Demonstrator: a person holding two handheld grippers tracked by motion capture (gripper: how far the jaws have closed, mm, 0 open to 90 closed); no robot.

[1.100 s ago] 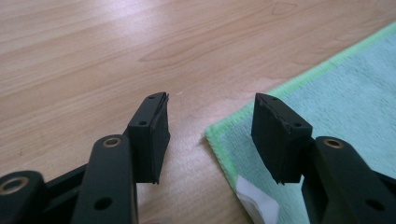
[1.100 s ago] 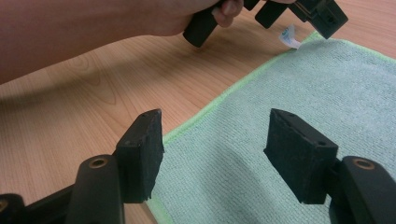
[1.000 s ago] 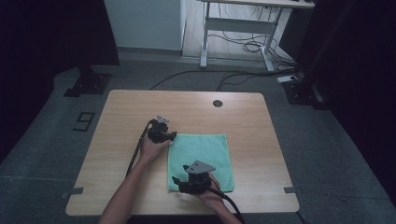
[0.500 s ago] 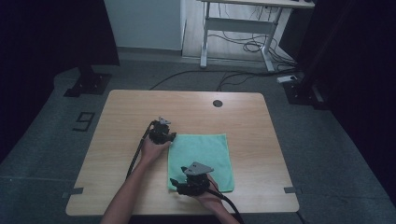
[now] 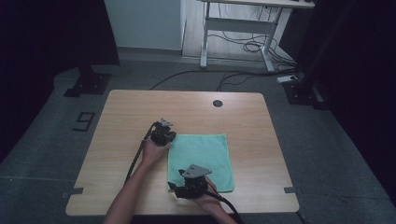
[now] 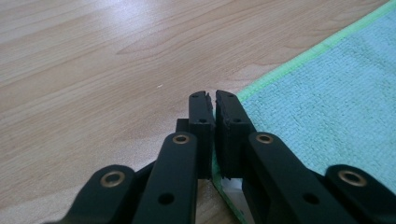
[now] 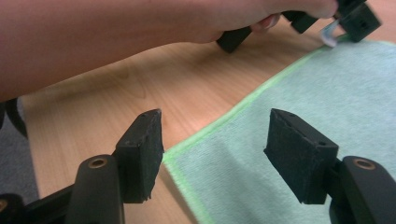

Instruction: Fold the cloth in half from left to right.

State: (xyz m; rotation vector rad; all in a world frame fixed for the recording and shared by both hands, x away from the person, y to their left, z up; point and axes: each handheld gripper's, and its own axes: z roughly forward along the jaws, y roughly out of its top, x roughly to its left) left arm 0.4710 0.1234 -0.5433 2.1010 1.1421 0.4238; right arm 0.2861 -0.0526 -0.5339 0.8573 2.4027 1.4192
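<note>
A mint-green cloth [image 5: 203,154] lies flat on the wooden table [image 5: 187,107]. My left gripper [image 5: 164,135] sits at its far left corner. In the left gripper view its jaws [image 6: 215,100] have just been closing and stand together, with the cloth's [image 6: 327,112] green hem pinched between the pads. My right gripper [image 5: 176,185] is at the near left corner. Its jaws [image 7: 215,126] stand wide apart, one pad over the wood and one over the cloth [image 7: 303,93], touching nothing. The left gripper [image 7: 348,23] and its forearm show beyond.
A round dark grommet [image 5: 217,103] is set in the table near its far edge. Cables trail from both grippers off the near edge. A desk frame [image 5: 238,28] and floor cables stand beyond the table, and dark stands flank it.
</note>
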